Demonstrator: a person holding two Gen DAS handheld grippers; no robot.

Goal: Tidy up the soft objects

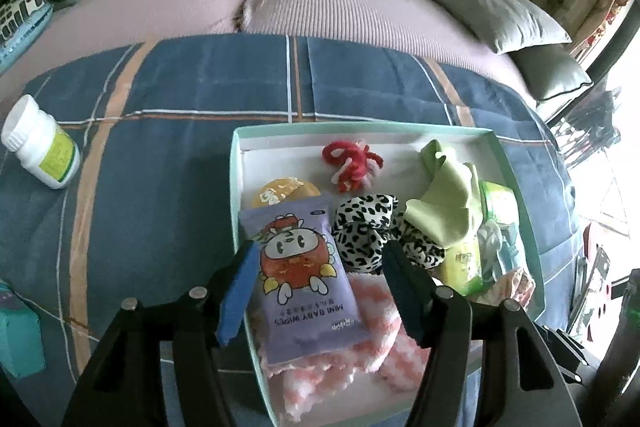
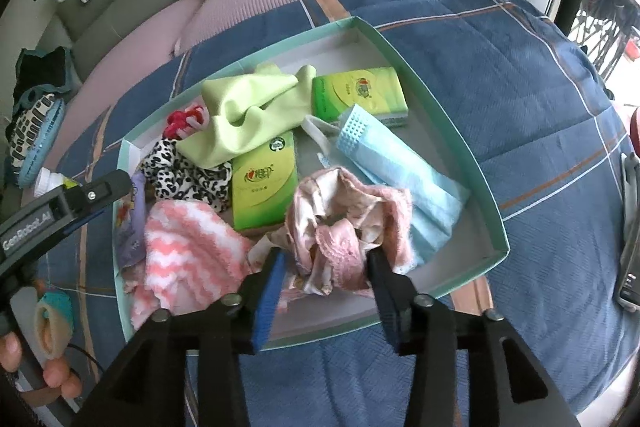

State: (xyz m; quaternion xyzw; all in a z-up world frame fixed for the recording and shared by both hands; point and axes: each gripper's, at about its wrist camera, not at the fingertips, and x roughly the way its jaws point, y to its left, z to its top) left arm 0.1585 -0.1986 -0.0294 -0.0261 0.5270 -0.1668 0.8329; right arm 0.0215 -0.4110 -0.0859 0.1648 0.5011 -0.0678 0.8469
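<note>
wipes pack (image 1: 304,279) purple | scrunchie (image 1: 370,231) leopard black-white | cloth (image 2: 244,115) lime | mask (image 2: 404,171) blue

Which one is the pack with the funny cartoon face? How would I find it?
Look in the shallow mint-green box on the blue plaid blanket. At its left edge, on the fluffy pink-and-white cloth, lies the baby wipes pack. It is the only purple thing there, with a round red cartoon face.
</note>
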